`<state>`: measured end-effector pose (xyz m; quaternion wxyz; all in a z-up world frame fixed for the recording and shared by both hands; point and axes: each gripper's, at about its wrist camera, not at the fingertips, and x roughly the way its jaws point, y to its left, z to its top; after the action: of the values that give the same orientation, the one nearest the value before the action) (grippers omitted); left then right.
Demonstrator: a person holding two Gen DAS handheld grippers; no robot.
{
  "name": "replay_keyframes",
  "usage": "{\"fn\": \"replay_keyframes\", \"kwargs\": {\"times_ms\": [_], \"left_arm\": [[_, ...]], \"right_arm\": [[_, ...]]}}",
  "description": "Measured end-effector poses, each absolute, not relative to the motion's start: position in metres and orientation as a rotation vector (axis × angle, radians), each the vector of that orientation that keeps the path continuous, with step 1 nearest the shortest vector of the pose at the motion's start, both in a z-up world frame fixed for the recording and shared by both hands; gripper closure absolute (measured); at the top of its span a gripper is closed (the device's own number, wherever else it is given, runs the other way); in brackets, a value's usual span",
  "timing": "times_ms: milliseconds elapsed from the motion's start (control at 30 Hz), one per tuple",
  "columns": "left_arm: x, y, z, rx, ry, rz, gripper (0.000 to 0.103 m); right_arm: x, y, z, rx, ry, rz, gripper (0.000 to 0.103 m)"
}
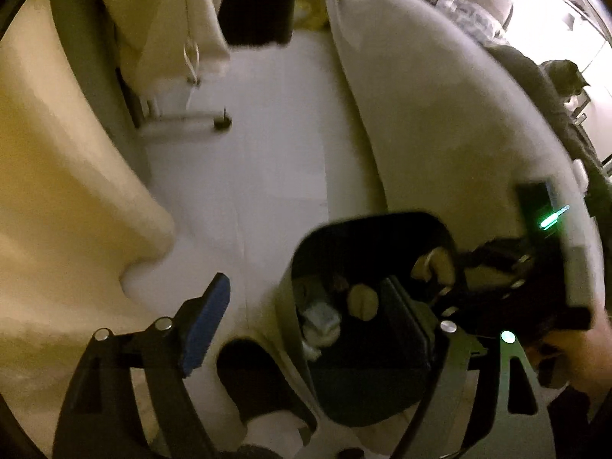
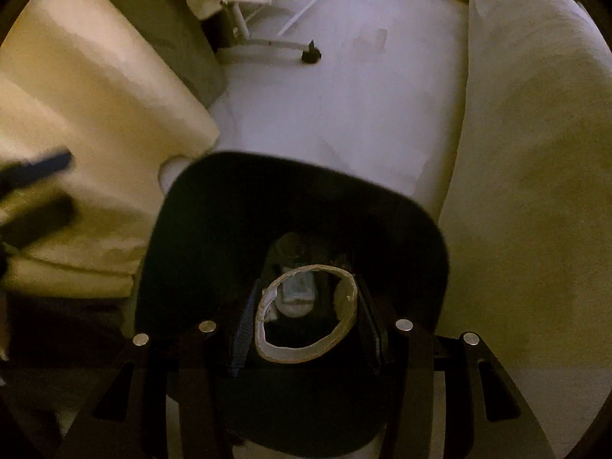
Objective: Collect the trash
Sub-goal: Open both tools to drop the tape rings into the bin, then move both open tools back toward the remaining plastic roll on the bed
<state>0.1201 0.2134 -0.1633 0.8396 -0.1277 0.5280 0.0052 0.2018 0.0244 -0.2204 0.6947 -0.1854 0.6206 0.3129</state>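
Item: cardboard roll (image 2: 306,315), pinched in my R gripper (image 2: 306,321), directly over bin (image 2: 214,210) mouth. L gripper (image 1: 306,325) spread wide, empty, above bin's rim. Risk: roll snags rim on release, bounces to floor (image 2: 344,95).

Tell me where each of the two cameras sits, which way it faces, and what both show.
Left wrist: on the left claw, facing steeply down at the pale floor and black bin; its open fingers show, empty, plus the right claw and a hand.
Right wrist: on the right claw, facing down into the black bin; its fingers grip a cardboard tube.
Shared: bin, floor, white stand foot.
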Motion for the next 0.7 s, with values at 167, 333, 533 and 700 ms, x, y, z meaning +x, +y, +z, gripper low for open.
{"fn": "replay_keyframes", "kwargs": {"times_ms": [167, 333, 533, 700], "left_arm": [[0.113, 0.223, -0.136, -0.259, 1.017, 0.055, 0.015], [0.107, 0.23, -0.097, -0.229, 0.917, 0.065, 0.015], [0.096, 0.23, -0.047, -0.165, 0.781, 0.034, 0.01], [0.096, 0.237, -0.021, -0.217, 0.705, 0.0, 0.008]], "right_arm": [[0.192, 0.029, -0.242, -0.413, 1.417, 0.683, 0.054], [0.181, 0.034, -0.264, -0.484, 1.448, 0.676, 0.054], [0.177, 0.032, -0.269, -0.487, 1.447, 0.649, 0.037], [0.171, 0.032, -0.273, -0.47, 1.463, 0.648, 0.021]]}}
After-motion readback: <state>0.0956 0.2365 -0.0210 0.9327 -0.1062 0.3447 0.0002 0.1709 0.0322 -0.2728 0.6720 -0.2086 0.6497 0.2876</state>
